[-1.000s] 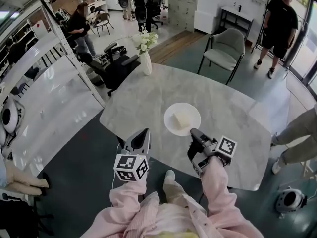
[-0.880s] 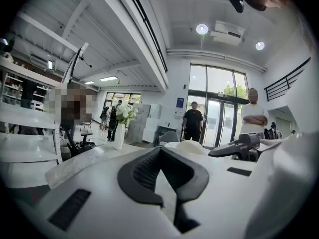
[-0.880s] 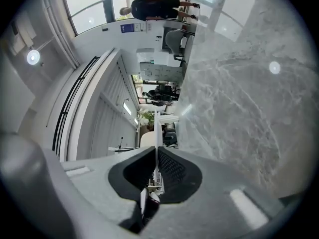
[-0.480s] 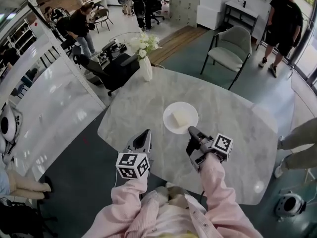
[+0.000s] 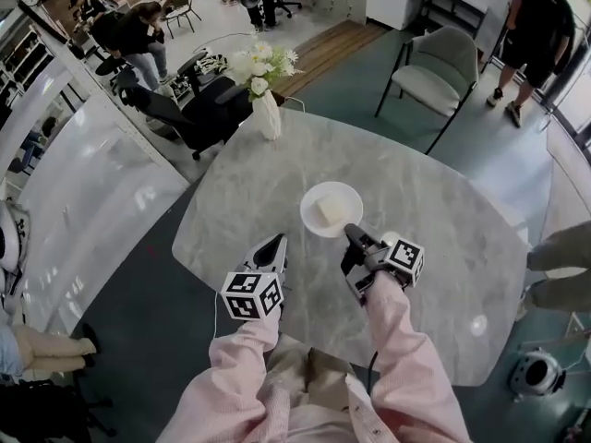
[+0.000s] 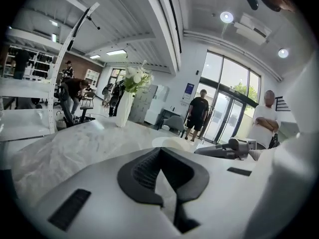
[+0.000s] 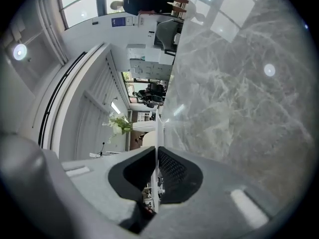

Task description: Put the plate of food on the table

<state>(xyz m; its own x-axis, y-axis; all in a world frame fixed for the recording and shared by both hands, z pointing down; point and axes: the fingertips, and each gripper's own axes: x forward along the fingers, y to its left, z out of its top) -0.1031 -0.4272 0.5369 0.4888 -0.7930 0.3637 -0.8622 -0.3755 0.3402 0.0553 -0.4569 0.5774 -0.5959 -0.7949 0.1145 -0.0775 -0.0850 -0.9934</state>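
The right tongs (image 5: 352, 239) are clenched on the near rim of the plate (image 5: 312, 201), with the thin white edge showing between the jaws in the right gripper view. The left tongs (image 5: 273, 245) are closed on nothing and sit just beside, over the desk (image 5: 425, 220). The plate is near the middle of the desk with a pale block of food (image 5: 330, 211) at its centre. Whether it rests flat or hangs just above the surface cannot be told. Hazards, as judged: letting go while the rim is raised would drop the plate and could shift the food. Pulling back before the jaws part would drag the plate toward the near edge. The desk top is polished grey marble, smooth and glossy, so a nudged plate is likely to slide rather than stay put. A white vase of flowers (image 5: 268, 113) stands at the far edge, well apart from the plate. The room is an open office – a grey armchair (image 5: 429, 77) and a black swivel chair (image 5: 199, 109) stand beyond the desk, with people standing further back
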